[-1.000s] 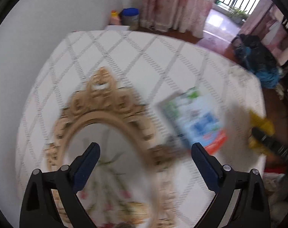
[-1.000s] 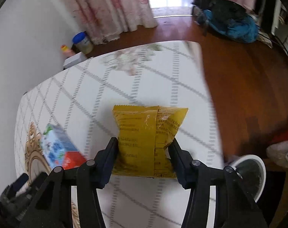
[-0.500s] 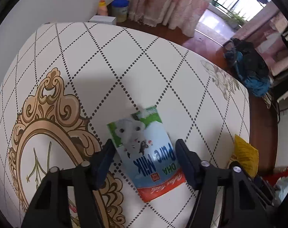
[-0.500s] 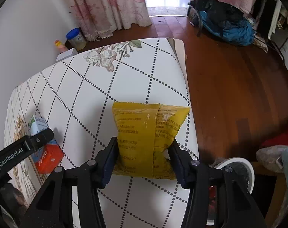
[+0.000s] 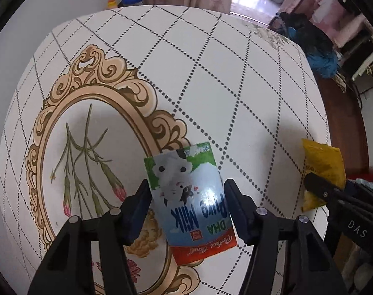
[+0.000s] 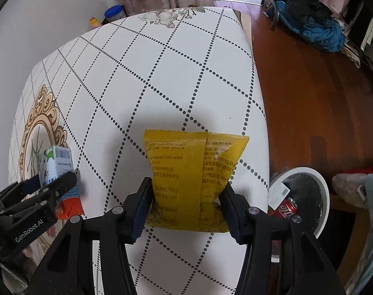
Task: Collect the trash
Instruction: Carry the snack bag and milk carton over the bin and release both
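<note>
A milk carton in blue, green and red sits between the fingers of my left gripper, which is shut on it just above the table. It also shows in the right wrist view. My right gripper is shut on a yellow snack bag near the table's right edge. The bag also shows in the left wrist view. A white-rimmed trash bin with a black liner stands on the floor right of the table, holding a red cola can.
The white tablecloth has a dotted diamond pattern and a gold oval frame print. Beyond the table's right edge lies wooden floor with a blue and black bag pile. A blue-lidded tub stands by the curtain.
My left gripper swung over to the milk carton and closed on it, lifting it toward the oval print. My right gripper kept hold of the yellow bag and shifted slightly.
</note>
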`<state>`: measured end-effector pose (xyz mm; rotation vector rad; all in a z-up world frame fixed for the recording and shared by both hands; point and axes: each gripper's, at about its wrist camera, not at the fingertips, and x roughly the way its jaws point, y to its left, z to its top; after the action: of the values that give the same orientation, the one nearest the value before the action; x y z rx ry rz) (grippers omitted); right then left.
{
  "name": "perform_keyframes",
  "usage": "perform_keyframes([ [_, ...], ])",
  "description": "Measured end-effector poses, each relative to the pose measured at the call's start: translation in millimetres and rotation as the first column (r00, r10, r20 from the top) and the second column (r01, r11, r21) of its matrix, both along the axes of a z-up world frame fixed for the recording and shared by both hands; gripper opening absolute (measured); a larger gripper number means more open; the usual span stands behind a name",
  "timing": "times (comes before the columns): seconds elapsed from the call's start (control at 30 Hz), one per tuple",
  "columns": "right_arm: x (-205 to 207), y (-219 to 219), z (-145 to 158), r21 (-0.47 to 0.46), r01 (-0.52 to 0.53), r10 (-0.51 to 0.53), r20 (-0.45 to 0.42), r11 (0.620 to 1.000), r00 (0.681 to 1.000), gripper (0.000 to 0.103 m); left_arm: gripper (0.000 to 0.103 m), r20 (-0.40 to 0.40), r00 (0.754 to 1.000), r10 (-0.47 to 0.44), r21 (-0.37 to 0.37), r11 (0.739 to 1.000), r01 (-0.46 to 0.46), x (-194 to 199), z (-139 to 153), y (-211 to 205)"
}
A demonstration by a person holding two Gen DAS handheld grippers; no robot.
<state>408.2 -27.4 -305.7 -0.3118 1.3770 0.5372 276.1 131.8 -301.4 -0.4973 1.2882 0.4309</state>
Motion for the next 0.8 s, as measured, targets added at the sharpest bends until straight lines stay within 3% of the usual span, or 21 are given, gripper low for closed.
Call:
perform_keyframes([
  [0.47, 1, 16, -11, -0.04, 0.001, 0.001, 0.052, 0.999, 0.999, 0.057, 0.053, 0.017, 1.0, 0.001, 0.06, 0.998, -0.002, 3, 0, -8],
  [0.6, 1, 13, -11, -0.03, 0.005, -0.004, 0.057, 1.0, 0.998, 0.053, 0.052, 0.013, 1.0, 0.004, 0.066, 0.998, -0.004, 2, 1, -15],
  [0.8, -3, 2, 3, 0.029, 0.02, -0.022, 0.065, 0.999, 0.998, 0.048, 0.05, 0.049, 0.998, -0.031, 0.134, 0.991, 0.025, 0, 32, -31],
])
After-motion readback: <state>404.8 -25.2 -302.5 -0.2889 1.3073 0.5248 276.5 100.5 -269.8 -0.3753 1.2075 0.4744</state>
